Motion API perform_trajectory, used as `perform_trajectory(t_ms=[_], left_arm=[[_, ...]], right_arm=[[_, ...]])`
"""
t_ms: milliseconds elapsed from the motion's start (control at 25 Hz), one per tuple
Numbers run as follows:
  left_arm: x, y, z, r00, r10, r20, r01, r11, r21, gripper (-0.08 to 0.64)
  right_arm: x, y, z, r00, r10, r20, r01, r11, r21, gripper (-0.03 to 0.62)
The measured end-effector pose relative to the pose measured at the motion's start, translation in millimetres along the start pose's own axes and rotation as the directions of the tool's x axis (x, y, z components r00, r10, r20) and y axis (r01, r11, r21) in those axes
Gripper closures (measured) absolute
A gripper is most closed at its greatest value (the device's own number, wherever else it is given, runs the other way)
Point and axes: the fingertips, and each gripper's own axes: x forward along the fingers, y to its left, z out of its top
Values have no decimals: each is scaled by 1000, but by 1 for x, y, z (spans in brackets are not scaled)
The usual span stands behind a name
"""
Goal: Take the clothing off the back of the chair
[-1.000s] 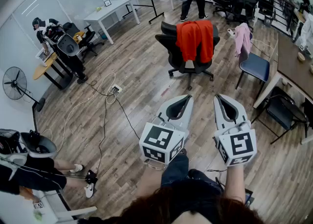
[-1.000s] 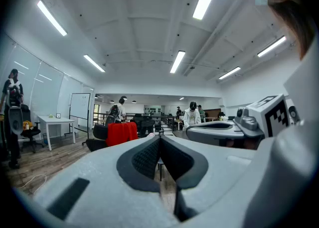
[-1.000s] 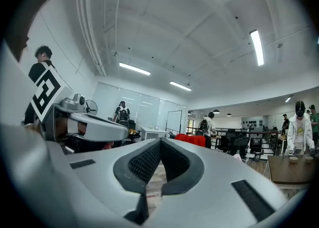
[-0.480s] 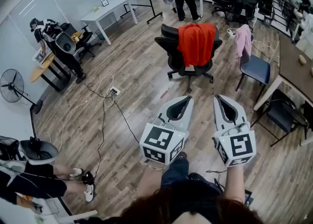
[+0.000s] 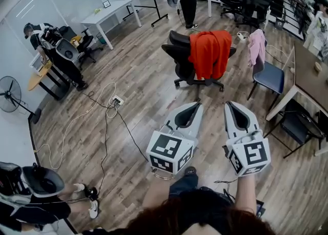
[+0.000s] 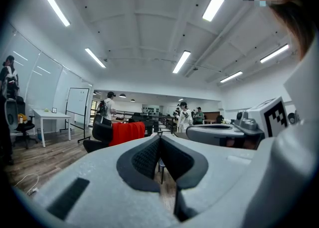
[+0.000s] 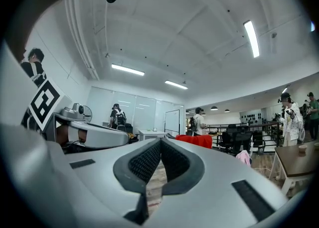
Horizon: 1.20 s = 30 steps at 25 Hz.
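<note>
Left tongs (image 5: 197, 104) and right tongs (image 5: 229, 105) both pinched together, empty, well short of jacket (image 5: 209, 53) draping chair (image 5: 176, 55) back.

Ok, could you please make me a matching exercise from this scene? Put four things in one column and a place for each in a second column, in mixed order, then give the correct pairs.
Column A
1. red garment
2. pink garment
3. fan
4. white table

Column B
a. stands at the far left edge of the head view
b. hangs on the blue chair
c. stands at the upper left of the head view, near the wall
d. lies draped over the back of the black office chair

Pairs: 1-d, 2-b, 3-a, 4-c
</note>
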Motion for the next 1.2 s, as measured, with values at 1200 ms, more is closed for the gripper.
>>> perform_trajectory(t_ms=[1200], left_arm=[[85, 103, 17, 992, -122, 20, 122, 993, 10, 541]], right_arm=[[122, -38, 1, 994, -107, -6, 107, 994, 14, 566]])
